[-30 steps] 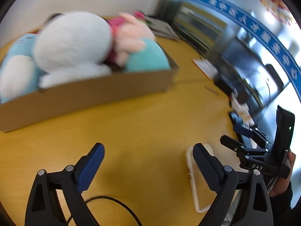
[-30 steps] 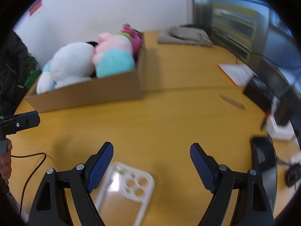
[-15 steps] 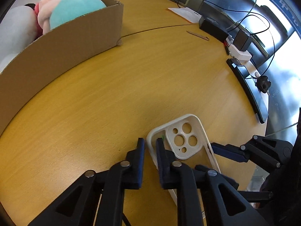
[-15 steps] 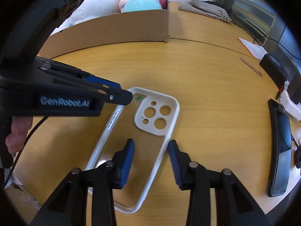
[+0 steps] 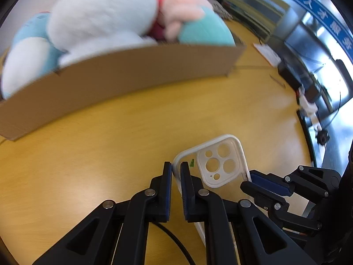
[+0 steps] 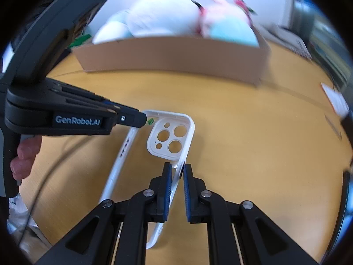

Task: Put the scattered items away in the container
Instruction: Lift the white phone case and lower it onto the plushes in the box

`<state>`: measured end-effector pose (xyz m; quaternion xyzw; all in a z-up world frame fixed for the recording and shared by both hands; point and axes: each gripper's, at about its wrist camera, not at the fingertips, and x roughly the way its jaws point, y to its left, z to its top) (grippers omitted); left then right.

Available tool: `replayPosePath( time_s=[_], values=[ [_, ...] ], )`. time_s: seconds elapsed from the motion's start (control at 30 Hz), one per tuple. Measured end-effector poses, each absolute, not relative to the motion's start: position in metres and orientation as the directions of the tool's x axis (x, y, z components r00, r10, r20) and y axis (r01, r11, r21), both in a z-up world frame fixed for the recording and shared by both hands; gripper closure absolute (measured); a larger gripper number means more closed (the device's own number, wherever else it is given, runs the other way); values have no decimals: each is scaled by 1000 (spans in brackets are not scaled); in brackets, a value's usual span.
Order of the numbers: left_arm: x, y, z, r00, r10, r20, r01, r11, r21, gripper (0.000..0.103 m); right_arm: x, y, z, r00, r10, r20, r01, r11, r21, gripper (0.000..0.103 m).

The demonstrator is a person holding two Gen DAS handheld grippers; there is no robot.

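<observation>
You hold the case [image 6: 169, 137] pinched by both tongs, left [image 5: 175, 172] and right [image 6: 176, 172], seemingly lifted, long axis aimed at the box [image 6: 176, 55] ahead.

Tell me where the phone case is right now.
The phone case is pinched between both hand-held grippers, left on one long edge and right on the other, over the wooden table short of the cardboard box.

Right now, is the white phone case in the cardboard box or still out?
Out. The white clear-backed phone case is short of the brown cardboard box, over the wooden table, with both grippers shut on its edges.
</observation>
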<state>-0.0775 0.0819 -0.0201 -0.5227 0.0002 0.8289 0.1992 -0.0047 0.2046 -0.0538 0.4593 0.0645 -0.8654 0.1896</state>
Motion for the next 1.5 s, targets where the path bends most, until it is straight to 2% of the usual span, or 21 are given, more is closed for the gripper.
replayPosePath(
  time_s=[0.07,0.17,0.33,0.53,0.73,0.9,1.03,1.07,1.1,1.13,1.17,1.2,1.23,1.27,1.5],
  values=[
    [-82,66,-12,-401,323,-858,-304,-930,-208,96,-18,196,-35,-539,-286,-792,408,-912,52,95],
    [-105,50,30,-485,318,-815,-308,-934,-181,97,-44,185,-5,-592,-308,-745,426,-904,36,96],
    [-165,33,98,-617,257,-744,-302,-950,-78,97,-110,163,57,-691,-342,-637,432,-902,15,95],
    [-255,14,135,-663,246,-707,-304,-952,-46,97,-202,151,105,-745,-355,-564,404,-914,42,95],
    [-351,14,99,-586,226,-778,-289,-955,-60,96,-301,153,95,-709,-337,-619,359,-929,94,96],
    [-368,17,69,-548,188,-815,-263,-964,-46,96,-357,159,54,-630,-307,-714,302,-943,140,96],
    [-382,21,46,-515,158,-842,-242,-970,-33,95,-363,170,36,-607,-285,-742,270,-952,145,95],
    [-384,21,42,-510,152,-846,-237,-971,-31,92,-359,173,35,-610,-291,-737,268,-951,153,95],
    [-379,18,46,-518,152,-842,-232,-972,-33,88,-354,175,36,-616,-295,-731,265,-951,161,89],
    [-373,16,52,-529,152,-835,-225,-974,-35,76,-348,179,40,-630,-291,-720,259,-953,159,71],
    [-365,13,58,-544,152,-825,-218,-975,-37,55,-341,181,45,-647,-284,-707,252,-956,153,58],
    [-354,7,67,-570,152,-808,-209,-977,-37,44,-335,183,50,-664,-276,-694,246,-958,146,32],
    [-342,2,75,-598,152,-787,-200,-979,-37,28,-324,185,57,-684,-270,-678,244,-960,137,22],
    [-327,-5,83,-623,156,-767,-192,-980,-43,21,-311,187,64,-704,-265,-659,243,-962,127,22],
    [-215,-40,108,-706,174,-686,-137,-985,-109,2,-222,178,90,-757,-243,-607,287,-958,25,22]
  ],
)
